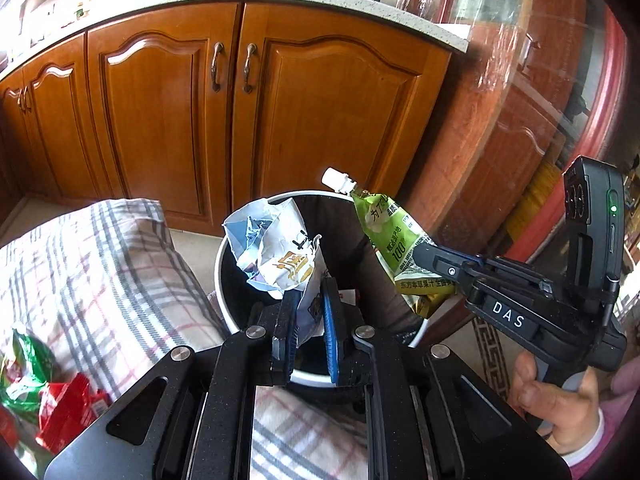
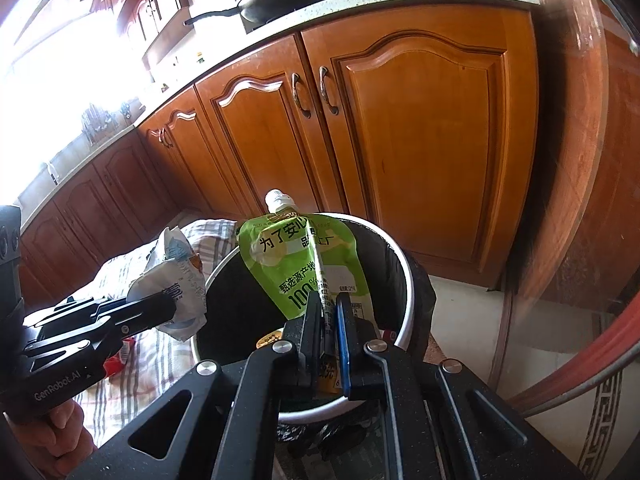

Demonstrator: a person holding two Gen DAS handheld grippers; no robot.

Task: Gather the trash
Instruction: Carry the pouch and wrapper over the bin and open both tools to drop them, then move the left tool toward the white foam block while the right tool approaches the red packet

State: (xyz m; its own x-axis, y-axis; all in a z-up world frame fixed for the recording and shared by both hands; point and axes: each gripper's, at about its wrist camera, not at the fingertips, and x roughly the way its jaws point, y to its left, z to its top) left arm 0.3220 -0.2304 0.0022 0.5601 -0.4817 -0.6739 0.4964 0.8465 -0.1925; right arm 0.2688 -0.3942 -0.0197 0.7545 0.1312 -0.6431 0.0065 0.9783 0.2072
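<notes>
Both tongs hang over the white-rimmed, black-lined round bin: left tongs clamp a crumpled white-blue paper wrapper, right tongs clamp a green spouted juice pouch.

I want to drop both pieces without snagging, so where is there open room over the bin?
The trash bin mouth is open between the white wrapper and green pouch. The checked cloth is bare beside the bin, crowded by red and green wrappers nearer the camera.

Crumpled white wrapper and green spouted pouch above white-rimmed bin.
</notes>
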